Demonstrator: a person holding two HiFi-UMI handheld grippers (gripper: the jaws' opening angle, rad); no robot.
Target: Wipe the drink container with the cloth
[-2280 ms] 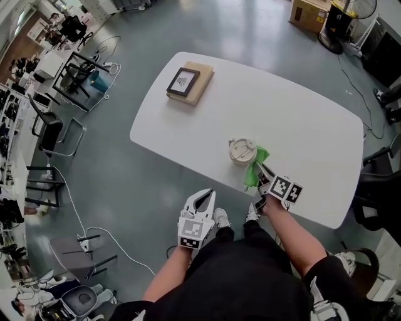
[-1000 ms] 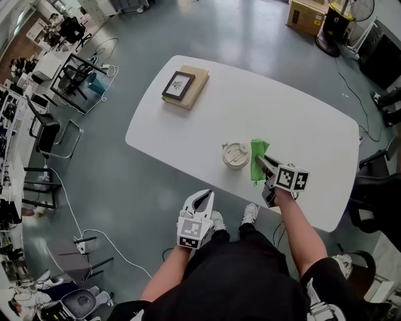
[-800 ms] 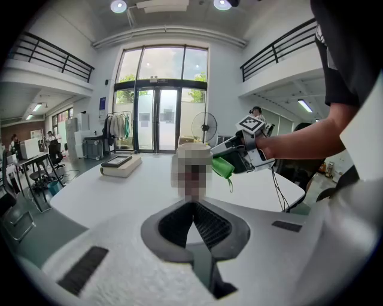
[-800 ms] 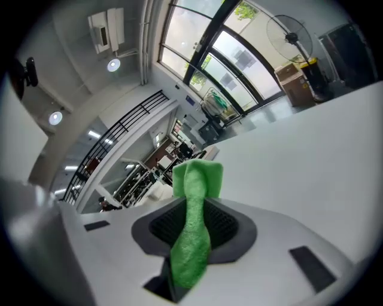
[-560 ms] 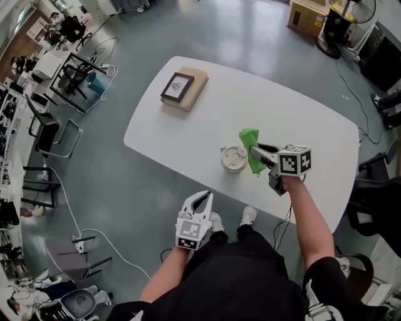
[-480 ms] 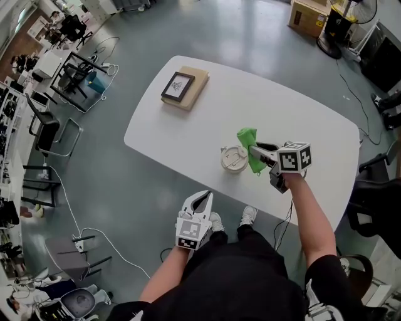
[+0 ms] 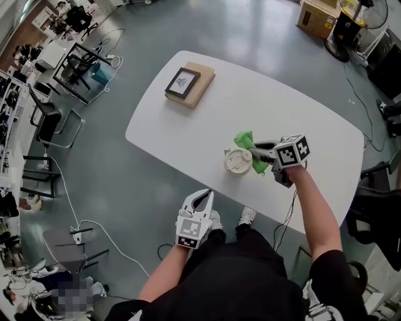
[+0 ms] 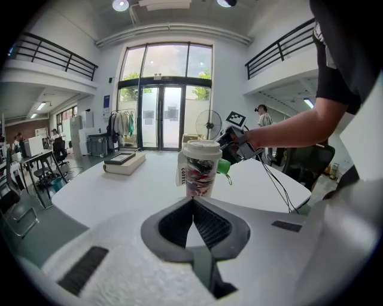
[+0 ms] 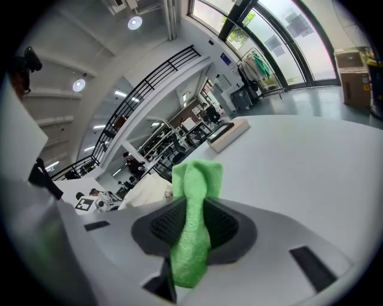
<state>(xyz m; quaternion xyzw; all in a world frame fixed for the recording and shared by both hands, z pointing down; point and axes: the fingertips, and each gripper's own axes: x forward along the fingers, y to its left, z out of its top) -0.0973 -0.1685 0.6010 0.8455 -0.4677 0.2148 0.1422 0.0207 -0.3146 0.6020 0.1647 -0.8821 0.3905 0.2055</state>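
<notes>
A paper coffee cup [image 7: 239, 162] with a white lid stands upright near the table's front edge; in the left gripper view the cup [image 8: 201, 168] shows a printed sleeve. My right gripper [image 7: 258, 152] is shut on a green cloth [image 7: 246, 142], held against the cup's far right side. In the right gripper view the cloth [image 9: 192, 221] sticks up between the jaws, with the cup's pale side [image 9: 146, 192] just left of it. My left gripper [image 7: 199, 204] hangs below the table's front edge, shut with nothing in it, pointing at the cup.
A framed picture [image 7: 183, 82] lies on a tan book [image 7: 195, 88] at the white table's [image 7: 301, 125] far left. Office chairs [image 7: 53, 128] and cables are on the grey floor to the left. A cardboard box [image 7: 319, 15] and a fan stand far right.
My right gripper has carried the green cloth from the cup's near right side round to its far right side, swinging upward. The left gripper has stayed put.
</notes>
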